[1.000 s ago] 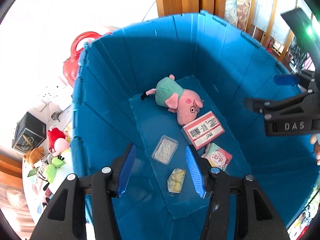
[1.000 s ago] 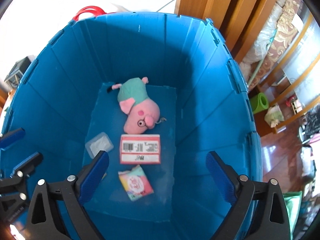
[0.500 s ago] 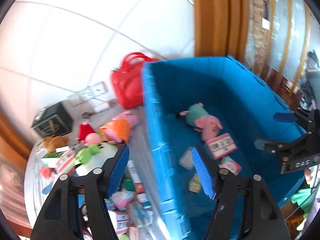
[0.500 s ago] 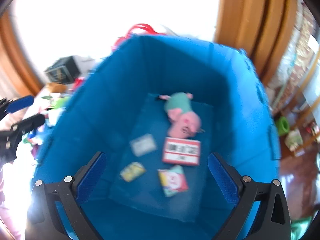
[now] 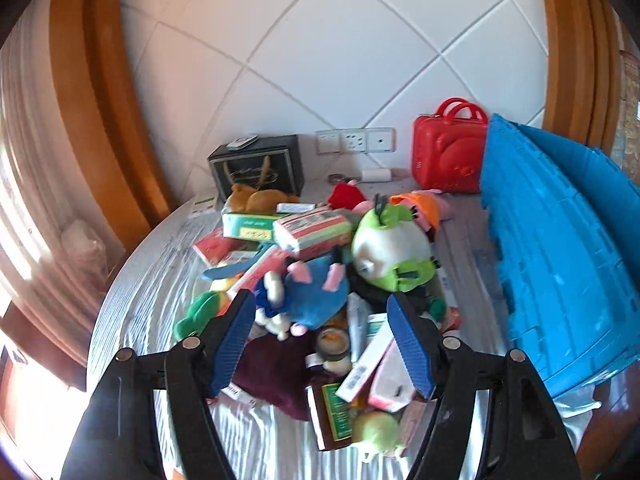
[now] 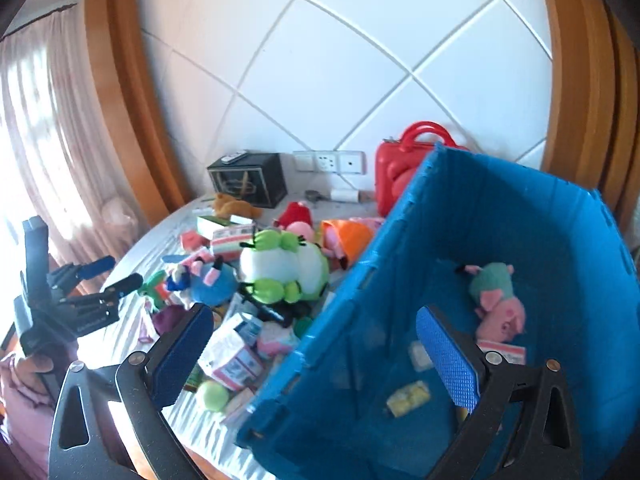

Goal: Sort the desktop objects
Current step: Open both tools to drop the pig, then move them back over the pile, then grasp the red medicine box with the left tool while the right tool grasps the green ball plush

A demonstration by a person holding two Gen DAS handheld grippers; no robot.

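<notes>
Your left tongs (image 5: 322,338) hang released and empty over the toy pile (image 5: 320,280) on the worktop (image 5: 160,264); your right tongs (image 6: 316,354) gape empty at the blue crate's (image 6: 520,216) rim.

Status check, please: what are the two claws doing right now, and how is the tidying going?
Left claw open, empty, over the toy pile. Right claw open, empty, straddling the blue bin wall. Pink pig plush already binned. Nothing blocking.

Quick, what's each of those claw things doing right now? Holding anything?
Left gripper: open, empty, over the toy pile.
Right gripper: open, empty, at the blue bin's rim.
</notes>
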